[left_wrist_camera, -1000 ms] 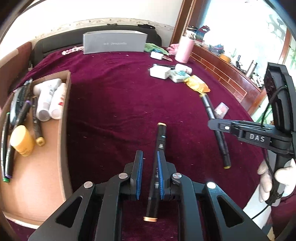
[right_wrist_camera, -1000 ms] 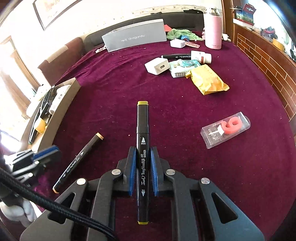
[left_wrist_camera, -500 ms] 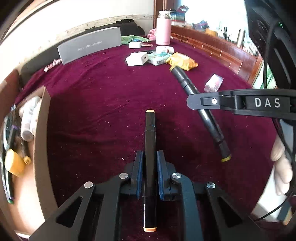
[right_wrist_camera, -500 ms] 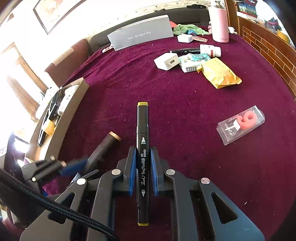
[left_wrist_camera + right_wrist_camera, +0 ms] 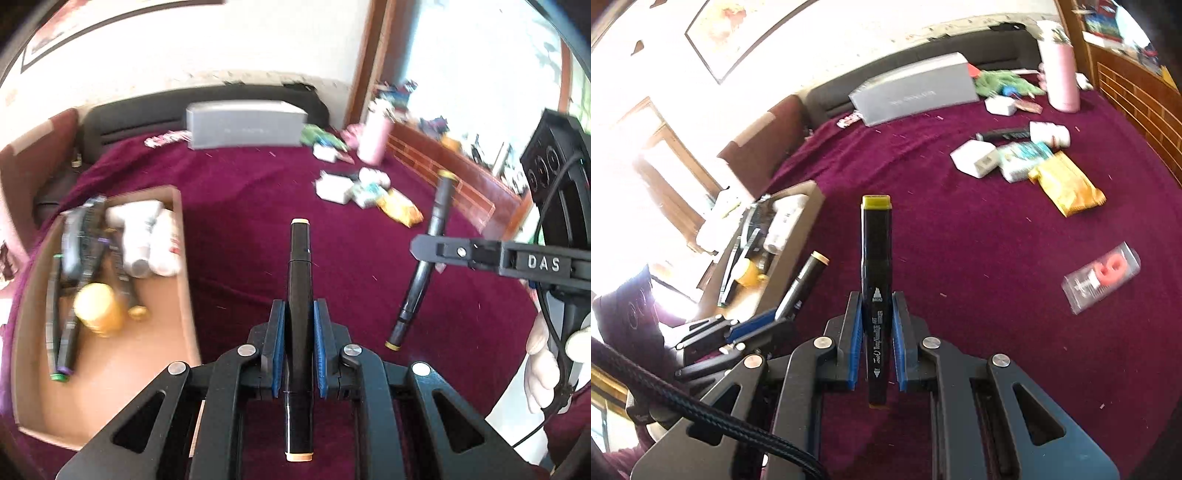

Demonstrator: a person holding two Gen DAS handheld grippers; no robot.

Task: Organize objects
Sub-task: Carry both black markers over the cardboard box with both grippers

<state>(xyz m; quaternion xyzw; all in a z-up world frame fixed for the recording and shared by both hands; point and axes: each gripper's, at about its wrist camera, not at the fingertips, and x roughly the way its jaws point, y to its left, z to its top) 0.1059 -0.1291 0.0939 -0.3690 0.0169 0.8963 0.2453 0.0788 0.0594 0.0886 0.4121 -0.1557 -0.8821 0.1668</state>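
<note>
Left hand-held gripper (image 5: 298, 345): I am clamping its blue pads on a black marker with a peach cap (image 5: 300, 295), held lifted over the maroon surface (image 5: 240, 229); a second ago it lay between open pads.
Right hand-held gripper (image 5: 875, 341): I am gripping a black marker with an olive cap (image 5: 876, 266), as before.
Writing: "ART MARKER" running along the olive-capped barrel; "DAS" on the right tool's arm.
Cardboard box (image 5: 183, 258): sitting left of the peach-capped marker, holding pens and white bottles.
Grey box (image 5: 916, 94): its lettering is blurring now, readable earlier.
</note>
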